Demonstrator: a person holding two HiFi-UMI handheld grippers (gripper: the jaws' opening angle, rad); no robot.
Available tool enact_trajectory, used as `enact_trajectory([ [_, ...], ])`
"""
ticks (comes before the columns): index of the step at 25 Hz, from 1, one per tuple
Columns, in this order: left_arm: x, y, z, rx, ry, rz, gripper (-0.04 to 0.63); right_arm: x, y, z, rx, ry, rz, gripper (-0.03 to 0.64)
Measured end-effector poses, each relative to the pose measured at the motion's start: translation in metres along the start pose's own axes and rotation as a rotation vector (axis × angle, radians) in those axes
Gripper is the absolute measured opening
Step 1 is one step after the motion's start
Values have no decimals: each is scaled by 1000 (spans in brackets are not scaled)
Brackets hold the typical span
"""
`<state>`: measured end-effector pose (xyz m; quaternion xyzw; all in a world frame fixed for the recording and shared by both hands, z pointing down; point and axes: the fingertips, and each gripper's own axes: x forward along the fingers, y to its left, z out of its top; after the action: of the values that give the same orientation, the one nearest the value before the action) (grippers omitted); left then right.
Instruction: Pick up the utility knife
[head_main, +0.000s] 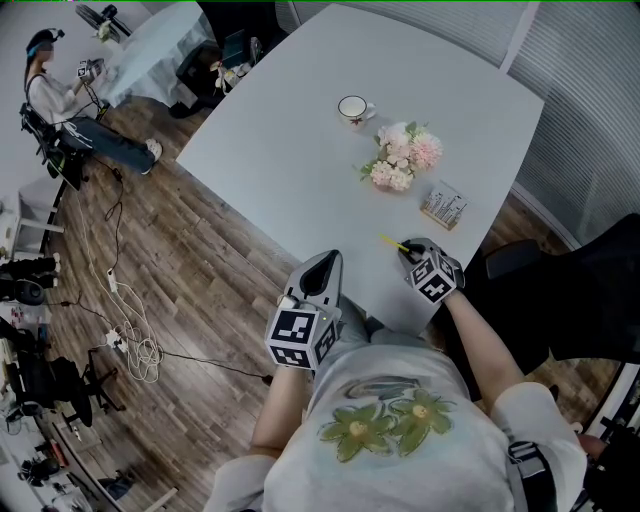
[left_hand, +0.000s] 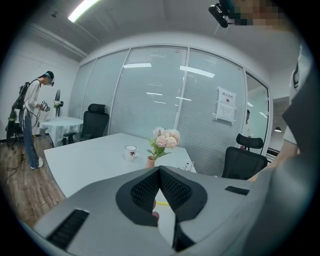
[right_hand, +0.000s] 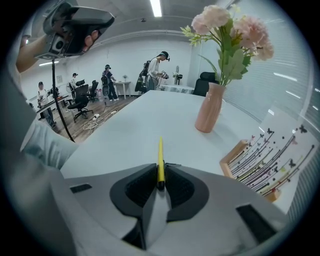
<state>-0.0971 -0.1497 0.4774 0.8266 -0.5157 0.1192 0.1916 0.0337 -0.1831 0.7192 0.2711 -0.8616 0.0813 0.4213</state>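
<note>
The slim yellow utility knife (right_hand: 160, 157), black at its rear end, is clamped by that end between the pads of the right gripper (right_hand: 160, 175). Its narrow edge faces up and its long body points forward and slightly down over the white table (right_hand: 125, 135), close to the table's near edge. Whether it touches the table cannot be told.
</note>
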Motion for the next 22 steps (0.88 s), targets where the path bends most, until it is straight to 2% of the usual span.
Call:
enact_trajectory([
  [22,-4,3,-4,-12,-4,9,11,-5,4,4,11,9,11,57],
])
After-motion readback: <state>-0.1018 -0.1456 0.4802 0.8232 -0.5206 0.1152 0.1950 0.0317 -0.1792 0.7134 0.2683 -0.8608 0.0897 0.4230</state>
